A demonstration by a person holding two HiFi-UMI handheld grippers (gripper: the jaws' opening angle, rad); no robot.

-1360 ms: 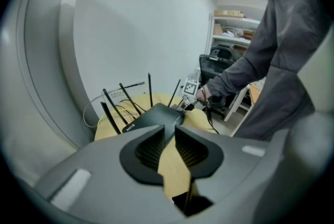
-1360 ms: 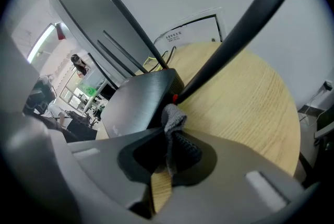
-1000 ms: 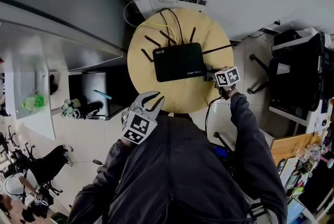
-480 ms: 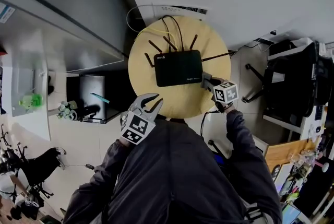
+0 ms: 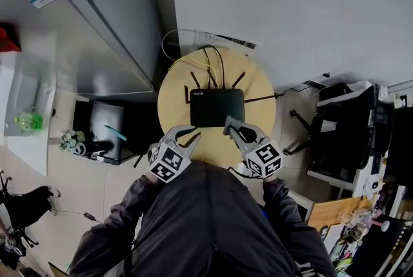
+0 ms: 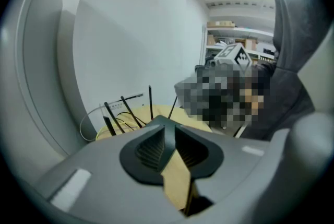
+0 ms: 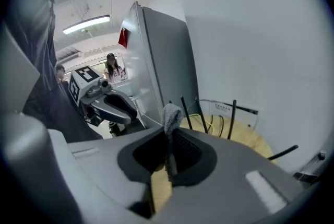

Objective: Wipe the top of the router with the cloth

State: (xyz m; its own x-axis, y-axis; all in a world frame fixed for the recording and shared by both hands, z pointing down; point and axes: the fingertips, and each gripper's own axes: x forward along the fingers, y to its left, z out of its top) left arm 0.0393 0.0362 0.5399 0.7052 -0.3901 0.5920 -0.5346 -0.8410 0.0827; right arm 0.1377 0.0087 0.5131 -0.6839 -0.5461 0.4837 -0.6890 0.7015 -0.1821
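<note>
Head view: beside the router [image 5: 217, 107], my right gripper [image 5: 230, 128] pinches the cloth [image 7: 171, 114]; my left gripper [image 5: 192, 134] is closed, empty.

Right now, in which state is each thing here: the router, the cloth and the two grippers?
router: flat on the round table, antennas up, cables at its back.
cloth: pinched between the right gripper's jaws.
right gripper: shut on the cloth.
left gripper: shut, empty.

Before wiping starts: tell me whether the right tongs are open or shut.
Shut: the right tongs pinch the grey cloth between them.
</note>
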